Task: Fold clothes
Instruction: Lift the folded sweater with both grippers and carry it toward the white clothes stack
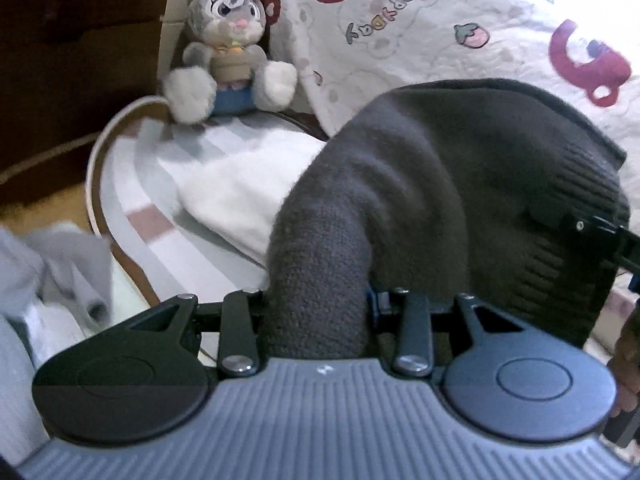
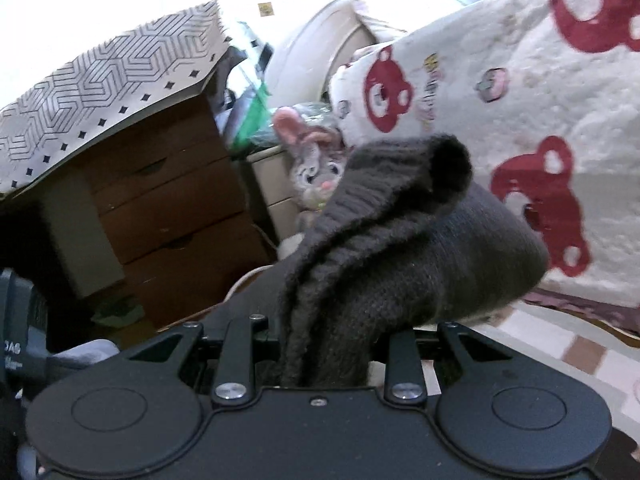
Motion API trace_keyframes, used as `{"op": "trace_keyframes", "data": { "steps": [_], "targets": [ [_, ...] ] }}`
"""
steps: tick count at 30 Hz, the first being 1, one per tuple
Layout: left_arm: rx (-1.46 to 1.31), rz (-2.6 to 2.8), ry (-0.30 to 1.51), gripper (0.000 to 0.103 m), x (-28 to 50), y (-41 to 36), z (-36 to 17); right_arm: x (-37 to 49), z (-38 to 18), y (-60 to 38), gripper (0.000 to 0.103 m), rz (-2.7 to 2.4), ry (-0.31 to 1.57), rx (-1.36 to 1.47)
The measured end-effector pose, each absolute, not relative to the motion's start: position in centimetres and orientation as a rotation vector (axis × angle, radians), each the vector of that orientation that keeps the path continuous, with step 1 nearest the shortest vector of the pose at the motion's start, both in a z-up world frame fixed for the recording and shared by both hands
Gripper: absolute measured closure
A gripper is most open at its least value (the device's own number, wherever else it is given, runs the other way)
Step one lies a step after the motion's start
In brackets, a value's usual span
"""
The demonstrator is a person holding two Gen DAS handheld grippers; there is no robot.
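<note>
Both claws, left claw (image 1: 318,312), right claw (image 2: 326,344), pinching grey sweater (image 1: 440,184) edges, bunched.

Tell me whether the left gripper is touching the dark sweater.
Touching. In the left wrist view the dark sweater runs bunched between the fingers of the left gripper, which is shut on it.

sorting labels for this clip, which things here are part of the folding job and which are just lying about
Part of the job:
- dark grey knit garment, bunched and gripped by both tools
- left gripper, shut on the knit
- right gripper, shut on the knit

Just lying about:
- plush rabbit
- bear-print blanket
- wooden drawers
- patterned paper on top of the drawers
</note>
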State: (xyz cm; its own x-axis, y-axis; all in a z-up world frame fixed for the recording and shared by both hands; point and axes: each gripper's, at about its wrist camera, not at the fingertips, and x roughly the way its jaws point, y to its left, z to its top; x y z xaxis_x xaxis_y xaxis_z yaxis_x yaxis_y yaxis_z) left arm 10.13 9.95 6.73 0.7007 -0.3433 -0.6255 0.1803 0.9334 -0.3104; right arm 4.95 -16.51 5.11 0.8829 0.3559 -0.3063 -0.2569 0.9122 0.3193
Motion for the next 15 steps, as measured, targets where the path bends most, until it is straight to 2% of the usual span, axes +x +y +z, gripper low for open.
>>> {"op": "trace_keyframes", "data": {
  "steps": [5,10,12,15],
  "targets": [
    [-0.188,-0.265,0.757,0.067,16.3,11.6,6.8,10.5,4.9,-16.6,0.071,0.383,0.372,0.29],
    [-0.14,-0.247,0.773,0.067,24.2,12.0,7.3,20.0,4.0,-18.6,0.071,0.457,0.371,0.344],
    [-0.047,-0.256,0.74,0.066,27.8,11.1,7.3,23.7,1.4,-19.7,0.071,0.41,0.407,0.412],
    [0.023,-0.228,0.797,0.056,34.1,9.7,5.1,29.3,-2.5,-21.4,0.059,0.339,0.459,0.513]
  ]
}}
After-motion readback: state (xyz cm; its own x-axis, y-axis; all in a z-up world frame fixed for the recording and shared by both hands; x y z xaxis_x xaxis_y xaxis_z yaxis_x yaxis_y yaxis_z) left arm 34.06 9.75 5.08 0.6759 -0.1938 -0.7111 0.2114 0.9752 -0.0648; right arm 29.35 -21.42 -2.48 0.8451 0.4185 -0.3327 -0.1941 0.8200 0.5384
